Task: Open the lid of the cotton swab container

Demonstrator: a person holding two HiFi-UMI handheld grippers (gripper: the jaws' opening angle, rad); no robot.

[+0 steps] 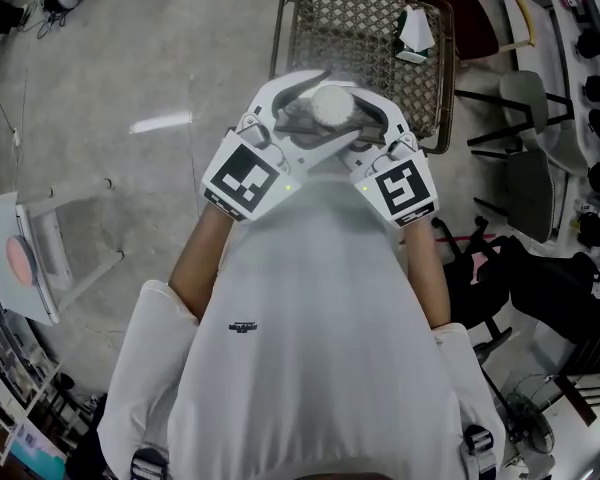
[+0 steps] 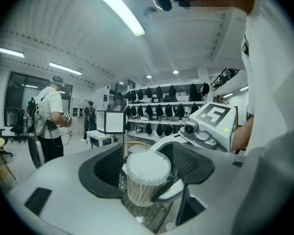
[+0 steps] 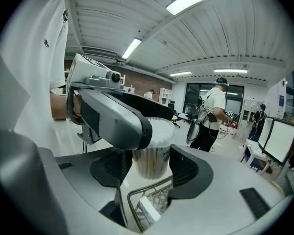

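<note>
In mid-air over the near edge of a cane-weave panel (image 1: 352,20) set in a dark metal frame: cotton swab container (image 1: 332,103), upright, in front of a white shirt (image 1: 310,368). Pinched across its clear body by the right gripper (image 3: 151,168), pads tight on both sides. Stands also between the jaws of the left gripper (image 2: 149,163), spread wide, with a gap to the plastic wall on either side. White swab tips packed at the top; under a clear lid or not, impossible to tell.

In the way: in the right gripper view, a grey jaw of the left gripper across the container's upper left. In the left gripper view, a dark-edged jaw of the right gripper across its lower right (mutual blocking, claw across claw).

On the panel, near its far right corner, a white packet (image 1: 414,30). Right of the frame, a red-seated chair (image 1: 477,23) and a grey chair (image 1: 525,98). At the left, a white stand (image 1: 40,268) with a pink disc (image 1: 18,258). Farther back, a person in a cap (image 2: 49,116), a blank white screen (image 2: 114,122), strip lights (image 2: 115,9).

Writing: dark print on the container's side and a small logo (image 1: 242,326) on the shirt, both too small to read.
</note>
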